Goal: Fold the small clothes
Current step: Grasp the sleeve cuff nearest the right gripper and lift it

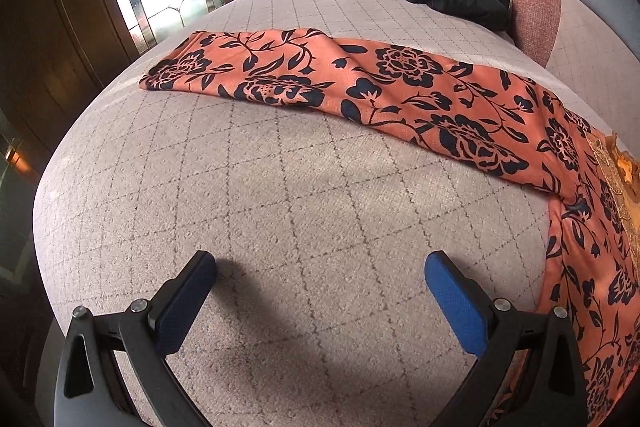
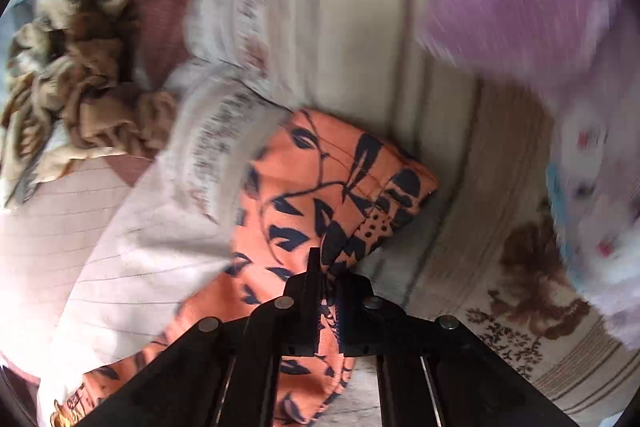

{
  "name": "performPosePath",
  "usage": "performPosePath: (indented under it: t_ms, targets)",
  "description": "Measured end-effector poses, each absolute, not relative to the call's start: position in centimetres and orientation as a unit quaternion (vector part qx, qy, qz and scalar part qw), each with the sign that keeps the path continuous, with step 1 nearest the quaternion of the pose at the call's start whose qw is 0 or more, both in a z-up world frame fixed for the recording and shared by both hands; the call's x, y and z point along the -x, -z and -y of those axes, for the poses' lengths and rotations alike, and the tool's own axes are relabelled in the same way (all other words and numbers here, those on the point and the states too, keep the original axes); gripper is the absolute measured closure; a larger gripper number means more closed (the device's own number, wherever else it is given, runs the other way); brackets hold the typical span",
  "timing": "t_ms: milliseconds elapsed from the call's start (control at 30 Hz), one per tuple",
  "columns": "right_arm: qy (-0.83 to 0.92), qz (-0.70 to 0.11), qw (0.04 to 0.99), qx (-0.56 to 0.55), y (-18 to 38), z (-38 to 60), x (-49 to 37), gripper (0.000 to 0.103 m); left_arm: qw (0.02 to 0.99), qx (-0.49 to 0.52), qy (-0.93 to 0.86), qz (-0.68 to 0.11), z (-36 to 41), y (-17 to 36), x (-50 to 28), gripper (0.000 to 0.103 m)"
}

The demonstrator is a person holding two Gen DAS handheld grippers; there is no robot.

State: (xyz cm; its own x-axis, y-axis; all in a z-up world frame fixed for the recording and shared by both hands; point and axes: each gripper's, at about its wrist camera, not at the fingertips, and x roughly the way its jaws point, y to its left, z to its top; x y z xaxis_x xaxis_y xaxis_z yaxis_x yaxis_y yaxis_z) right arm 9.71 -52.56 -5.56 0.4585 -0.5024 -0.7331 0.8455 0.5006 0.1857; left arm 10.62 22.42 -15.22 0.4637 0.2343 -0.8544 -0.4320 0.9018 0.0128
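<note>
Orange floral garment (image 1: 360, 87) lies part-folded across the quilted bed (image 1: 280, 207). Right hand-held gripper (image 2: 326, 267) clamps one end; left hand-held gripper (image 1: 320, 291) hangs apart, empty. Fabric looks soft, light, floppy: best pinched at hem corners.

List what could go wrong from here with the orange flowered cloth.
1. The right claw pinches only a bunched corner of the orange cloth; a hard pull could slip it free or crumple the fold.
2. The left claw hangs open over the bare cover, holding nothing, so the long flat part could drag or skew.
3. The right view is blurred by motion, and the brown cloth lies nearby; a fast swing might snag it.
</note>
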Motion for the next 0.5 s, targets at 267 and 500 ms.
performPosePath:
  t_ms: [267,500]
  targets:
    - [0.221,-0.219,0.940,-0.141,-7.3,34.5,-13.2,0.098,0.861,0.110,-0.180,-0.463,-23.0,15.3,-9.7,0.000]
    - [-0.017,-0.210,0.973,-0.093,-7.8,10.1,-14.4,0.097,0.865,0.138,-0.174,-0.450,-24.3,15.1,-8.5,0.000]
